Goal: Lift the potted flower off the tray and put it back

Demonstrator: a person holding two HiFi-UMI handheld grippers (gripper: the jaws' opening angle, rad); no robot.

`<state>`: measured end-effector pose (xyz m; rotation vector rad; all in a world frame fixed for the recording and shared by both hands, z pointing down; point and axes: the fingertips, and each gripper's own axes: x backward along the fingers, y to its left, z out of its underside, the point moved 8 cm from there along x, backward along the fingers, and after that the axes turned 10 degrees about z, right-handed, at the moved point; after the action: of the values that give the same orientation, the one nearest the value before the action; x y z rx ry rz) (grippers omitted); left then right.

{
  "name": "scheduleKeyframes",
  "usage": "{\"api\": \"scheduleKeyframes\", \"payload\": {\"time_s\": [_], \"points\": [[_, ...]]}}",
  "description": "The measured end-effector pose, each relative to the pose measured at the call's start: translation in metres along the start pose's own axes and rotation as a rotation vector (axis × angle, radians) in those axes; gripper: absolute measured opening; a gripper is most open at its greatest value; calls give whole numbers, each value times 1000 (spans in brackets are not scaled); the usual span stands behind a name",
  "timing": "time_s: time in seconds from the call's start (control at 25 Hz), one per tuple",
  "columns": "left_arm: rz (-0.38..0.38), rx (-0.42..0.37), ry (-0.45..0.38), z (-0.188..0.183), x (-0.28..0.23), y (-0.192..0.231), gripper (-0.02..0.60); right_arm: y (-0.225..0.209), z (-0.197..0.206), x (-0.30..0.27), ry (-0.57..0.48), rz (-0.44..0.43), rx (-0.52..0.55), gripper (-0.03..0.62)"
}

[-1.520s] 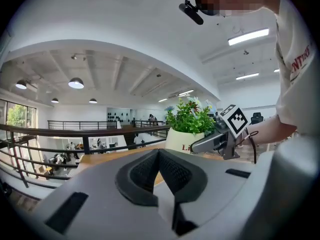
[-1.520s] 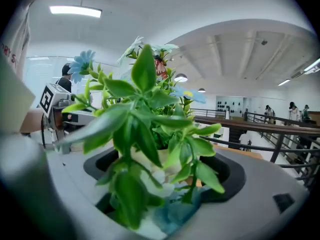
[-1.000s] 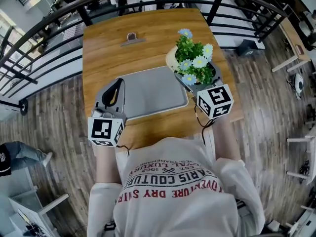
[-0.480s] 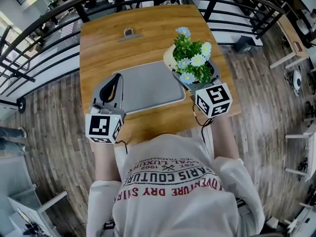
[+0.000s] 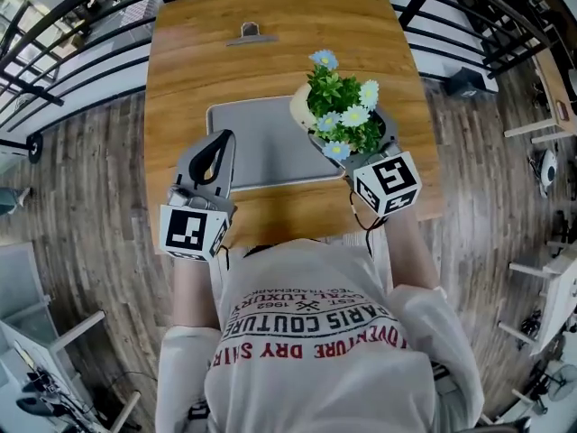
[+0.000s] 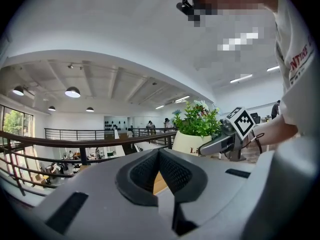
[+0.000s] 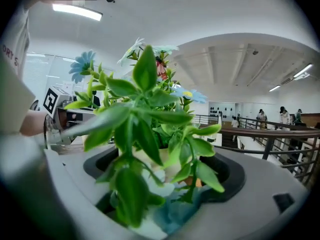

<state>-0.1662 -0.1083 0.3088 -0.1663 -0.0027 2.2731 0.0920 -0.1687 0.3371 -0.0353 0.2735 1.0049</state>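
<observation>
Potted flower (image 5: 343, 115) pinched in right gripper (image 5: 352, 139), looks lifted, over tray (image 5: 252, 142) 3 o'clock edge. Putting back not done yet. Left gripper (image 5: 222, 139) closed, holding nothing.

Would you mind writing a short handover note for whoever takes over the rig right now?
Right gripper: shut on the potted flower, which sits over the right edge of the tray. I cannot tell whether the pot is clear of the tray.
Left gripper: shut, empty, tips over the tray's left edge.
Done: the pot is gripped.
Left: probably set it on the tray's flat middle, open the jaws, back away.
</observation>
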Motion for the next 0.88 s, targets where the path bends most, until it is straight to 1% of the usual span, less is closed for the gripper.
{"api": "scheduleKeyframes", "payload": {"time_s": [0.12,0.24,0.32,0.4,0.52,0.72,0.88], "points": [[-7,4,8,15,-3,2,12,8,17,-20,7,-77,21,476],[-31,18,50,30,0,-1,12,20,37,-41,31,-165,31,477],[-61,43,85,40,1,-4,12,26,50,-53,49,-229,29,477],[-88,74,102,51,2,-4,12,31,63,-66,71,-283,32,477],[-126,121,112,69,3,3,12,45,82,-87,107,-351,54,477],[-180,188,123,99,17,16,12,79,114,-116,148,-472,113,477],[-217,228,136,114,14,16,12,88,128,-128,161,-553,145,477]]}}
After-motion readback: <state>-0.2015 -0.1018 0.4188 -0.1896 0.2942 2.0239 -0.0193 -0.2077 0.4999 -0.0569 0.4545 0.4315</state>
